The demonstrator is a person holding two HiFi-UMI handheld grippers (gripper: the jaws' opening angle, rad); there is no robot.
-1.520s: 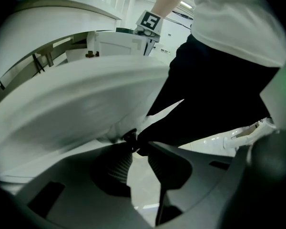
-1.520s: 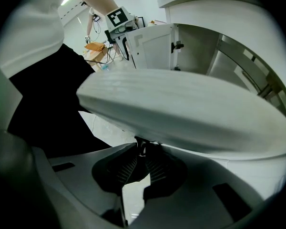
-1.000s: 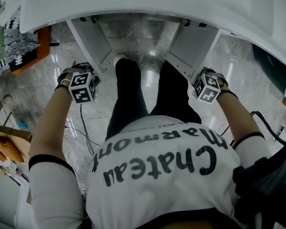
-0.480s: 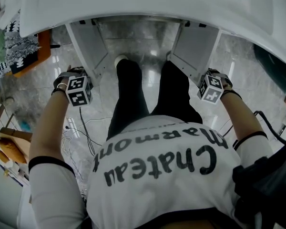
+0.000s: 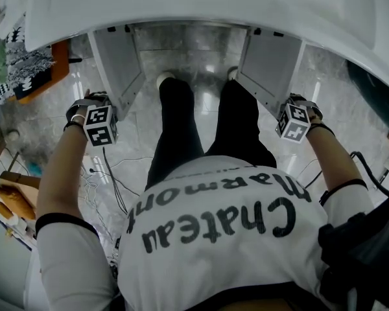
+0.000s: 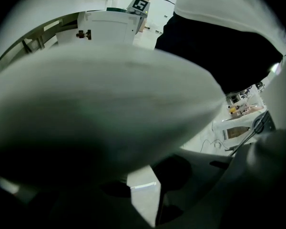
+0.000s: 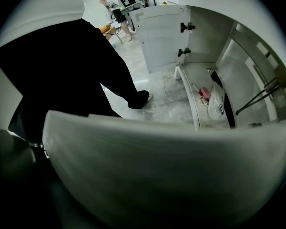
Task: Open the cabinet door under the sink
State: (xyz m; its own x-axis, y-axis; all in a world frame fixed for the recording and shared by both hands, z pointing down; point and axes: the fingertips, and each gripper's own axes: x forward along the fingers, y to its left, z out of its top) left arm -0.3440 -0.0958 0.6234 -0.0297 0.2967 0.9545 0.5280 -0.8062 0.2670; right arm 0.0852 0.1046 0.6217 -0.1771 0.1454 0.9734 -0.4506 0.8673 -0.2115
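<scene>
The person stands facing the sink unit, feet close to its open front, under the white surface [image 5: 214, 5] that fills the top of the head view. Both cabinet doors stand swung out towards the person. The left door [image 5: 120, 63] angles outward at the left of the opening and the right door [image 5: 269, 60] at the right, with the grey cabinet floor [image 5: 188, 50] showing between them.

The left tool [image 5: 102, 118] points steeply down at the outer edge of the left door. In its own view that door is a pale blur across the frame, and the jaws sit about half-wide, clamped on its edge. The right tool [image 5: 292, 118] points down at the outer edge of the right door. Its jaws have just been opening, and the door's edge lies between them, loose, filling the lower half of the right gripper view.

That view also looks into the cabinet, where a pink item [image 7: 203, 93] and a clear plastic bag [image 7: 215, 106] lie on the floor beside a dark slanting pipe [image 7: 257, 97].
</scene>
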